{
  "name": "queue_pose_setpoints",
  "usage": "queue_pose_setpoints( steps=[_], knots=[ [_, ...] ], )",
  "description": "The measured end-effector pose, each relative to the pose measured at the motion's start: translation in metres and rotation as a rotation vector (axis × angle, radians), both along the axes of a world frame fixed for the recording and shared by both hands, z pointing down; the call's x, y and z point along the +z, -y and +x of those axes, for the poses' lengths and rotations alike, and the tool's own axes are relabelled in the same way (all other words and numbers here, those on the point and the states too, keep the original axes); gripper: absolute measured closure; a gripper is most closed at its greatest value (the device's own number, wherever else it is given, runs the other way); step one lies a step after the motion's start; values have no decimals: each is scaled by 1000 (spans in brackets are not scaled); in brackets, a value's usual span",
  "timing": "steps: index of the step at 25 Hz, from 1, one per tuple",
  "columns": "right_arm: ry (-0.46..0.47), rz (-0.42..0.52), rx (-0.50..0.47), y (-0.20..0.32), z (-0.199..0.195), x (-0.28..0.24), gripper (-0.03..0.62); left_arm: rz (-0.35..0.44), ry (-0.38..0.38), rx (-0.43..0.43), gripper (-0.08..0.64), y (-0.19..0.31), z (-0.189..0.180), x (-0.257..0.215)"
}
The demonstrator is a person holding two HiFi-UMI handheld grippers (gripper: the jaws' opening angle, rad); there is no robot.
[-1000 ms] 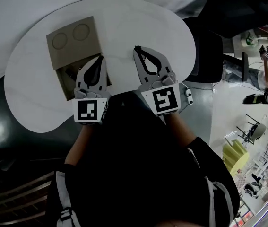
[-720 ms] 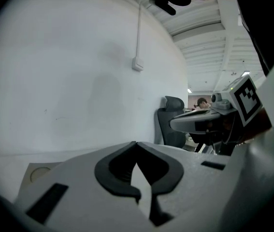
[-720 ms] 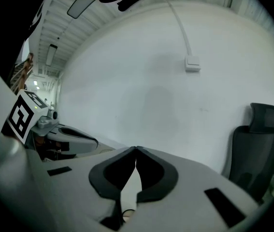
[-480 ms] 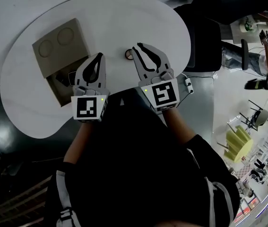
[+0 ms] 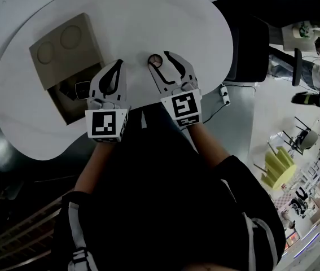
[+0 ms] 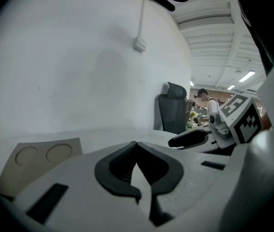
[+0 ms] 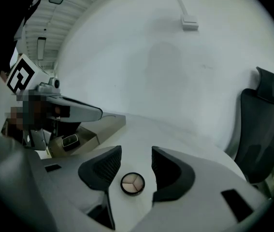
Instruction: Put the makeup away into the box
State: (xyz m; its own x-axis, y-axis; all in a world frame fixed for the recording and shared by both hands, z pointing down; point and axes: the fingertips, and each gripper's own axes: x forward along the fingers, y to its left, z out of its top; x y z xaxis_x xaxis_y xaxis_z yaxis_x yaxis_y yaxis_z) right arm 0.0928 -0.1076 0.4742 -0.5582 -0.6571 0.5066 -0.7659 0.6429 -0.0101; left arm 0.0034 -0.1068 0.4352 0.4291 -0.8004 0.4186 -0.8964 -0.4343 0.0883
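Observation:
A small round compact point(image 7: 132, 183) with pale shades lies flat on the white table point(image 5: 126, 16). My right gripper point(image 7: 137, 151) is low over it, jaws opening, with the compact point(image 5: 155, 61) between the pads and untouched. In the head view the right gripper point(image 5: 160, 57) is at the table's middle. The left gripper point(image 5: 118, 64) hovers beside it, shut and holding nothing, its tips meeting point(image 6: 137, 146). Left of them stands the open cardboard box point(image 5: 64, 103); its lid point(image 5: 61, 47) shows two round marks. A small dark item point(image 5: 82, 89) lies inside.
A dark office chair point(image 5: 250, 49) stands past the table's right edge and shows in the right gripper view point(image 7: 265, 129). A white adapter on a cable point(image 5: 224, 95) hangs near that edge. A person point(image 6: 208, 105) stands far off.
Both grippers have sunk toward the table. The right gripper's jaws have gone from shut to apart, and the compact now sits between them.

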Motion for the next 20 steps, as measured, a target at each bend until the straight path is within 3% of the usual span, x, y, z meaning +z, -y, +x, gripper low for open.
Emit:
queue_pose_setpoints(
  steps=[8,20],
  knots=[
    [-51,-75,-6,0,-3,46,330,-70,6,-17,552,-3,2,32],
    [-105,-200,18,-11,0,94,321,-118,13,-28,552,-3,-3,54]
  ],
)
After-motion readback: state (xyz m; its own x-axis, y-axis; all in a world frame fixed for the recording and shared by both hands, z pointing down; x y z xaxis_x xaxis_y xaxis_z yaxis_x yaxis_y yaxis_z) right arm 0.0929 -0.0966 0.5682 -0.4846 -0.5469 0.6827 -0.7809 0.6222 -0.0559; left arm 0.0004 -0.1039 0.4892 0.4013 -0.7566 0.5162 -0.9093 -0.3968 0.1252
